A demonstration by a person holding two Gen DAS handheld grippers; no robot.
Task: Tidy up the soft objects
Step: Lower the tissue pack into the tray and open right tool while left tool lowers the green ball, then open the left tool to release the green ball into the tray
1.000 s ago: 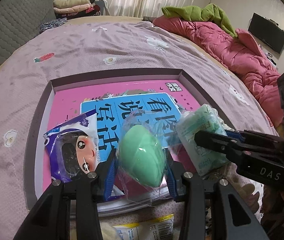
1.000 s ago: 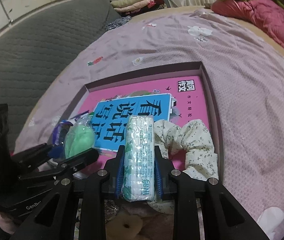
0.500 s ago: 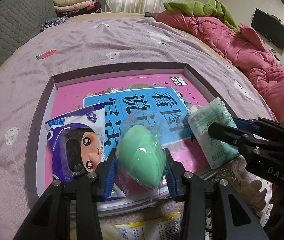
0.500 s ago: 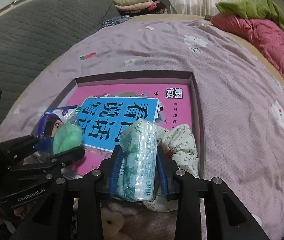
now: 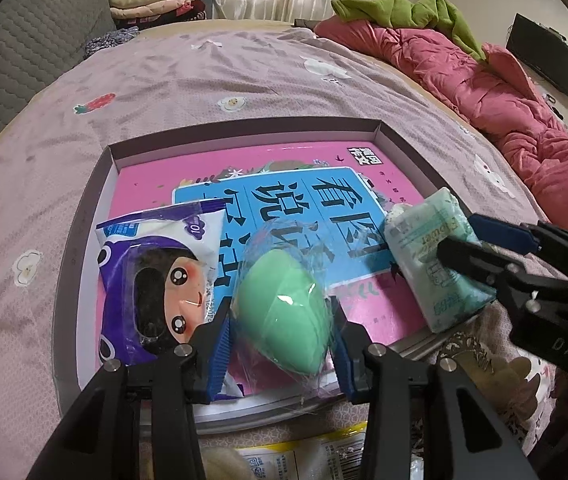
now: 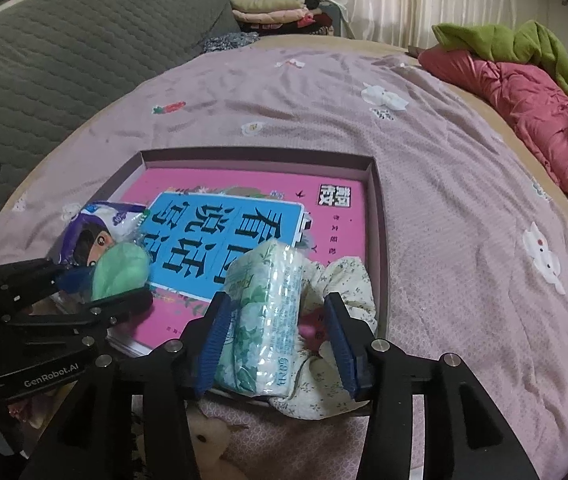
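Observation:
My left gripper [image 5: 282, 332] is shut on a green egg-shaped sponge in clear wrap [image 5: 284, 316], held over the near edge of a shallow box [image 5: 244, 133] that holds a pink and blue book [image 5: 291, 196]. A purple cartoon packet [image 5: 156, 276] lies in the box beside it. My right gripper [image 6: 276, 334] has its jaws spread; a green-white tissue pack [image 6: 268, 320] leans against the left finger, with a gap on the right side. It rests on a floral scrunchie [image 6: 347, 280] in the box's near right corner.
The box sits on a purple bedspread [image 5: 204, 80]. A pink quilt [image 5: 463, 80] and green blanket [image 5: 403, 8] lie at the right. Folded clothes [image 5: 148, 0] sit at the back. A yellow-edged packet [image 5: 303, 456] and a plush toy [image 6: 212, 440] lie below the grippers.
The right gripper's jaws have spread apart, letting go of the tissue pack, which now rests on the scrunchie in the box. The left gripper still holds the green sponge.

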